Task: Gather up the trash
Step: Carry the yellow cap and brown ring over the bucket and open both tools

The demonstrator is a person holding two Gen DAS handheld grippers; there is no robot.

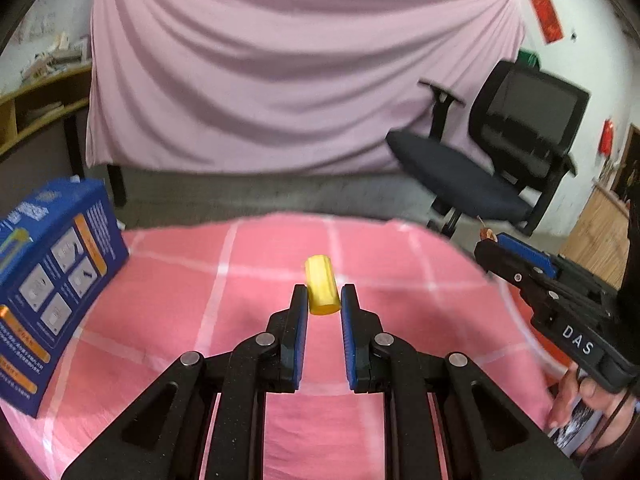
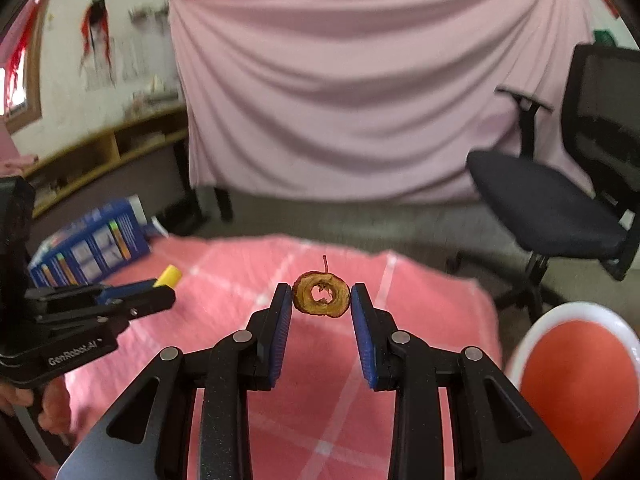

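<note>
The left gripper (image 1: 323,294) pinches a yellow foam cylinder (image 1: 321,290) above the pink checked tablecloth (image 1: 240,280). The right gripper (image 2: 321,295) pinches a dried fruit ring (image 2: 321,294) near the cloth's far edge; a red-and-white bowl (image 2: 576,380) is cut off at right

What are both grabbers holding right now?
Left gripper shut on yellow piece. Right gripper shut on dried fruit ring. Nothing blocking.
</note>
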